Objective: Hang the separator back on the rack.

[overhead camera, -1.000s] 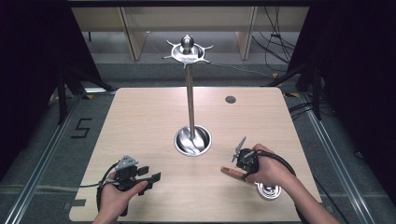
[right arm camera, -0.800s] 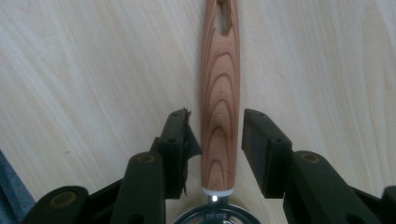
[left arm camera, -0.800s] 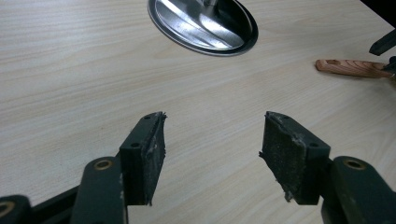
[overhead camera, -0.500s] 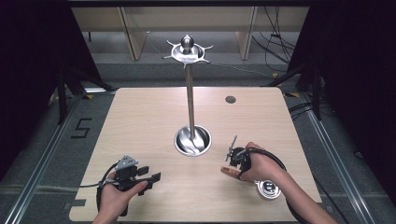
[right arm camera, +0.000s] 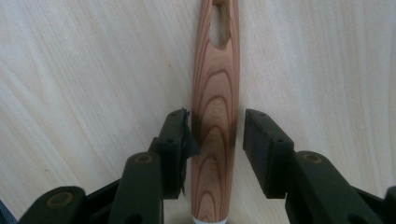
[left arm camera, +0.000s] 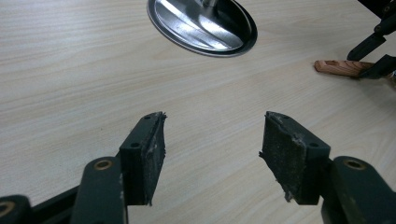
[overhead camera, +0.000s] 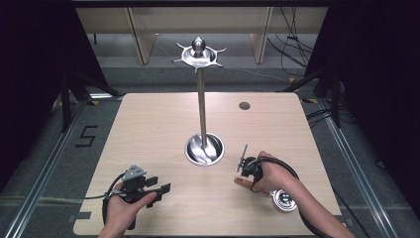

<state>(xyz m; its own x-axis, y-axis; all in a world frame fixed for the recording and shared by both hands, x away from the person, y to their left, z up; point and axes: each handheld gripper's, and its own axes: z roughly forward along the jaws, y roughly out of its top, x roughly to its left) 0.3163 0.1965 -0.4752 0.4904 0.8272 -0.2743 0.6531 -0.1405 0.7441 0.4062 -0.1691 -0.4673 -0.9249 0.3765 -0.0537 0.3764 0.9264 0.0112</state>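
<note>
Hand-held gripper (right arm camera: pixel 215 140) open around wooden handle (right arm camera: pixel 215 84)

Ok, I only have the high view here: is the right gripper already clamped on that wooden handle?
Observer: Not yet. In the right gripper view, the right gripper straddles the wooden handle, with a gap at one pad.
Operator: Anything notable on the handle?
Observer: A long slot is cut through its far end.
Operator: And the left gripper?
Observer: The left gripper is open over the table, with nothing between its jaws.
</note>
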